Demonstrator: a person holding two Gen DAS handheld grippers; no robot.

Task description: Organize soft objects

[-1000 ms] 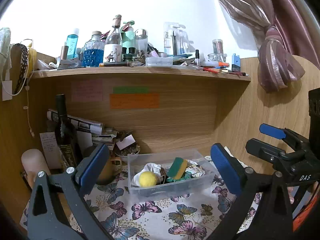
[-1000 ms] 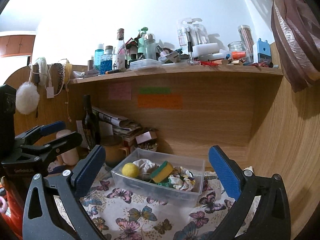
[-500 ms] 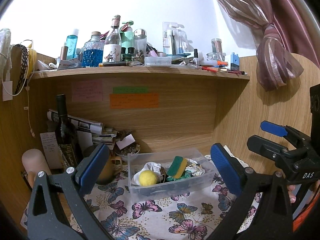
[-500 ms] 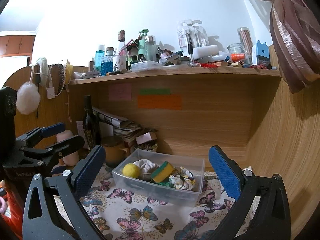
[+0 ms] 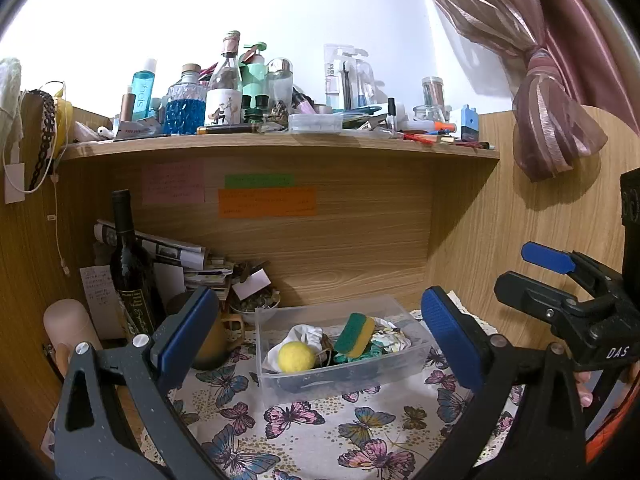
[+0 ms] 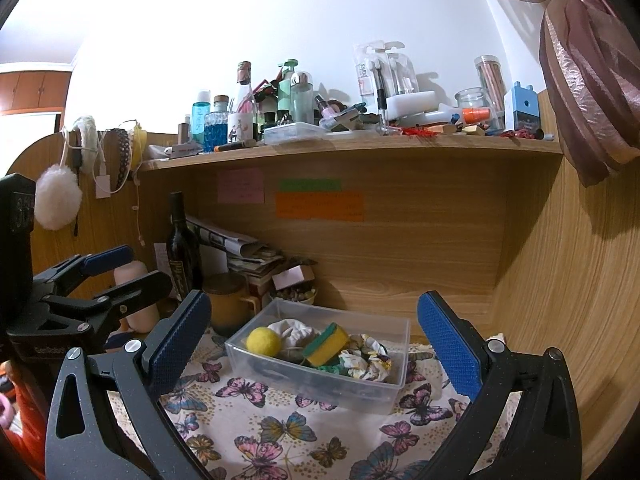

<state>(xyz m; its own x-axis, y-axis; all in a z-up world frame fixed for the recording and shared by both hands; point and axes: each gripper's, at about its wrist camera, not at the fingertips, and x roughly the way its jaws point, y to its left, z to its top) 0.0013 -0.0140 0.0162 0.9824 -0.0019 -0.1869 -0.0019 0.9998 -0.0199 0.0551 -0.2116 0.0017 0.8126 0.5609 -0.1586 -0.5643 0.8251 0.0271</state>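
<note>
Jaws of both grippers gape empty, clear bin (image 5: 340,376) beyond, centred between them.

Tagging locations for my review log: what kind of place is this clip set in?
Likely a home desk nook: a wooden shelf crowded with toiletry bottles, sticky notes on the back panel, and a butterfly-print cloth under a clear bin.
</note>
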